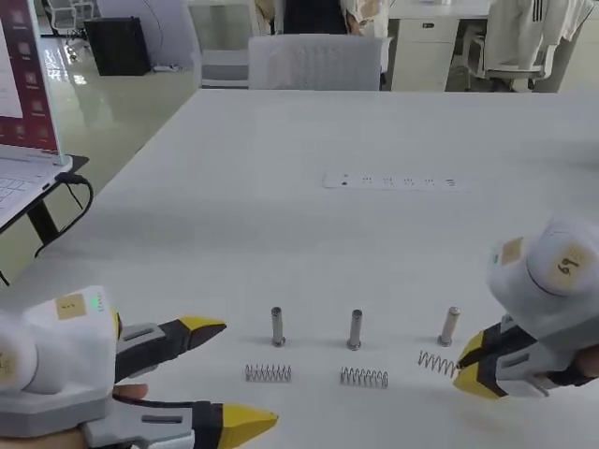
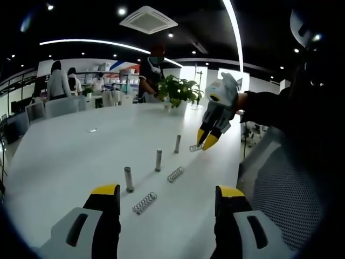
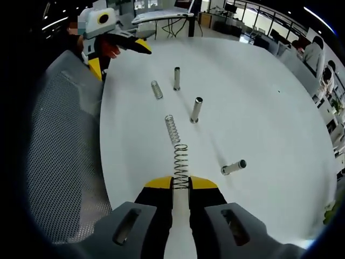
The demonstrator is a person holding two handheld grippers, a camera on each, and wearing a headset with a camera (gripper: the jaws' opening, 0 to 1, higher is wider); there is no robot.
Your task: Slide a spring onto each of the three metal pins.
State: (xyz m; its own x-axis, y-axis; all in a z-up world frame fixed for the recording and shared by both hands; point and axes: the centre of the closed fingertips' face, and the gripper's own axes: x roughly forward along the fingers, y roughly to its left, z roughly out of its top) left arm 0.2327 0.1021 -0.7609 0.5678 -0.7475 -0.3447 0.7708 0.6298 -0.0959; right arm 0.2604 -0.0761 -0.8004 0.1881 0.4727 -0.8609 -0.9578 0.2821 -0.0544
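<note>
Three short metal pins stand in a row on the white table: left pin (image 1: 278, 326), middle pin (image 1: 355, 329), right pin (image 1: 449, 325). A loose spring (image 1: 269, 373) lies before the left pin and another spring (image 1: 364, 377) before the middle one. My right gripper (image 1: 468, 365) is shut on one end of the third spring (image 1: 437, 363), low beside the right pin; its own view shows that spring (image 3: 181, 161) sticking out of the shut jaws. My left gripper (image 1: 234, 372) is open at the near left, nothing between its fingers (image 2: 105, 192).
A white power strip (image 1: 393, 181) lies mid-table beyond the pins. A laptop (image 1: 19, 140) sits on a stand at the far left, and a grey chair (image 1: 318, 61) is at the table's far edge. The table's near edge (image 3: 108, 162) runs just behind the springs.
</note>
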